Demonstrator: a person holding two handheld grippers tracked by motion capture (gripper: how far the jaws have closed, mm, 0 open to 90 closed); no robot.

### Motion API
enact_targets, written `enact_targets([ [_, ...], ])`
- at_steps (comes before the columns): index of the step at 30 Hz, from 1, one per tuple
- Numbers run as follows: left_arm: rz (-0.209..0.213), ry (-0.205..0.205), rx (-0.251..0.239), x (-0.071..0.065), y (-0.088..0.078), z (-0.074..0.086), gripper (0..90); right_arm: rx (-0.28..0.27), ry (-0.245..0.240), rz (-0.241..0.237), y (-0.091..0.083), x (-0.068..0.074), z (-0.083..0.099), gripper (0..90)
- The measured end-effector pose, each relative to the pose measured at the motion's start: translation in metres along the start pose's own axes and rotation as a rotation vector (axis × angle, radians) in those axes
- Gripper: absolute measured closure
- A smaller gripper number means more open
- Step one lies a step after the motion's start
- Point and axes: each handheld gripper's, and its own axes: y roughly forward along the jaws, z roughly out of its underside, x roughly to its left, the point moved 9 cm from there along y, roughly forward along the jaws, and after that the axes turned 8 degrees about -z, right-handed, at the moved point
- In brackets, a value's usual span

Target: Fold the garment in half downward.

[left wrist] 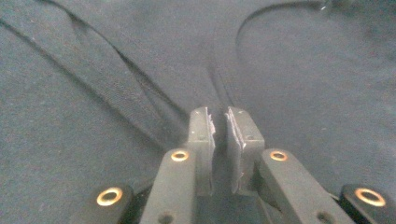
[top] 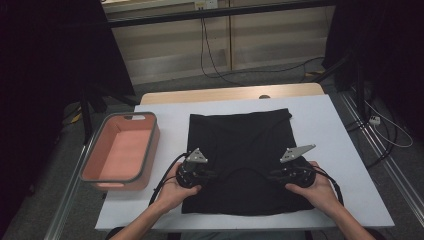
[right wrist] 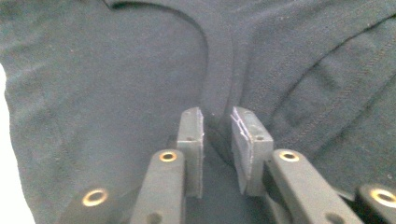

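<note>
Both grippers, left gripper [top: 212, 174] and right gripper [top: 264, 175], rest on the black shirt [top: 240, 135] beneath them, jaws narrowly apart, fabric between them.

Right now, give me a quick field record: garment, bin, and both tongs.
garment: black shirt, spread flat on the white table, collar at the near side
bin: pink bin, left of the shirt, nothing in it
left tongs: on the shirt's near part, narrow gap, a ridge of cloth between the jaws
right tongs: at the collar band, narrow gap, cloth between the jaws
</note>
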Motion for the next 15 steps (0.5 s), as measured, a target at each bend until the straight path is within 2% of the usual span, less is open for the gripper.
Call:
enact_targets([
  [2,0.006,-0.02,-0.02,0.001,-0.003,-0.003,77.1,-0.004,0.006,-0.014,0.0,0.002,0.0,67.9],
  [4,-0.006,-0.035,-0.031,0.004,-0.003,-0.005,74.3,-0.005,0.009,-0.012,-0.001,0.001,-0.001,67.3],
  [6,0.014,-0.053,-0.036,0.005,-0.001,-0.007,72.1,-0.04,0.017,-0.022,-0.004,0.0,-0.006,64.7],
  [10,-0.03,-0.051,-0.025,0.011,0.006,-0.008,64.5,-0.117,0.033,0.006,-0.013,-0.004,-0.017,61.5],
  [13,-0.028,-0.044,-0.012,0.01,0.009,-0.006,65.6,-0.105,0.047,0.029,-0.011,-0.009,-0.015,62.5],
  [15,-0.031,-0.031,0.004,0.008,0.011,-0.004,66.4,-0.086,0.048,0.024,-0.008,-0.011,-0.012,62.3],
])
